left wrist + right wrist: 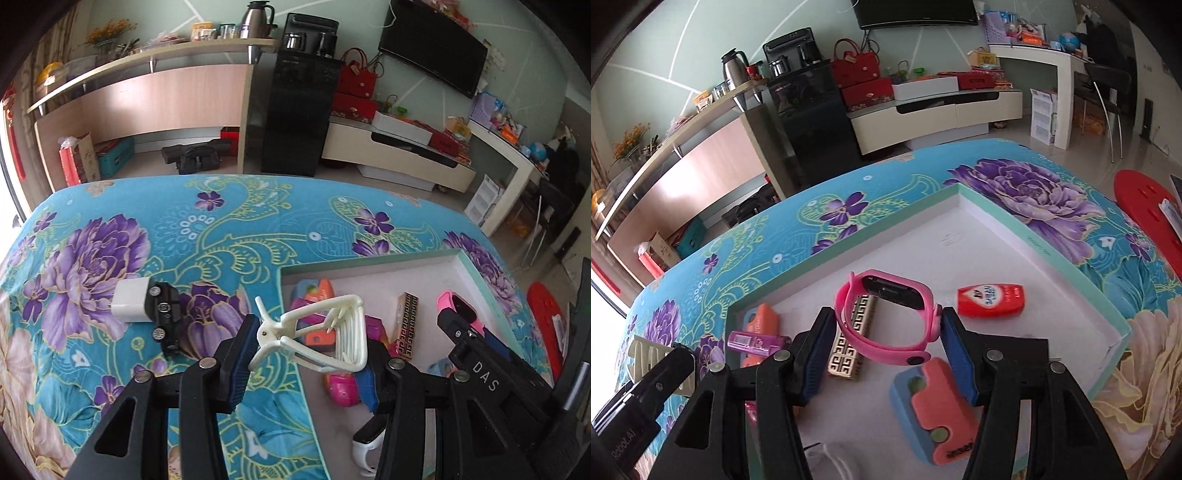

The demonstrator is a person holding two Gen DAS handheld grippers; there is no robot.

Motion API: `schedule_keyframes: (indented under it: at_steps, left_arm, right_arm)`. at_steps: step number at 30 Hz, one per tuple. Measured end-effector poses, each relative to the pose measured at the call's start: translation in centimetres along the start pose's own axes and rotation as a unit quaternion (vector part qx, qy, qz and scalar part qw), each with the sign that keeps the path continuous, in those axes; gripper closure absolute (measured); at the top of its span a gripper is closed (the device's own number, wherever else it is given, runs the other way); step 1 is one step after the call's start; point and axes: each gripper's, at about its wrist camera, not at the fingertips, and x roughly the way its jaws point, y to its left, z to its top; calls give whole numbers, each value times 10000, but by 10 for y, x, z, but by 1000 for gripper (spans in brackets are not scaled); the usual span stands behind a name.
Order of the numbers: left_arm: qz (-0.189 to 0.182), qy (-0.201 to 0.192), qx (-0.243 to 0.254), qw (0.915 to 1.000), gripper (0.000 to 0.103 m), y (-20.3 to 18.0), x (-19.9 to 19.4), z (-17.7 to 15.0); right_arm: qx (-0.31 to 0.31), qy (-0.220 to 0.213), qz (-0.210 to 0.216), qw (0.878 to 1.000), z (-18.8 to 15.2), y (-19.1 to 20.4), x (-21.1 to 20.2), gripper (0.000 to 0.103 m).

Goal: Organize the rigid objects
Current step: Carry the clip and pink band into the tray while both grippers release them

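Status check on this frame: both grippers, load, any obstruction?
Left gripper shut on white clip, at the tray edge. Right gripper shut on pink watch, above tray. Gold case and orange block lie below.

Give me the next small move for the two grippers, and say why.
Probably lower the right gripper and release the pink watch onto the bare floor of the tray. The watch is clamped between the pads above the tray. The left gripper, holding the white clip over the tray's edge, could follow.
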Motion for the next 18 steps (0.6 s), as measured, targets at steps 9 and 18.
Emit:
schedule_keyframes:
  at_steps: [9,18]
  left_arm:
    - [-214,191,708,9971,52,-51,19,-14]
    - [-146,313,744,9966,52,-52,29,-19]
  right_arm:
    - [267,2,-78,9996,3,-24,-3,43]
    - [277,141,5,9995,1,-26,1,43]
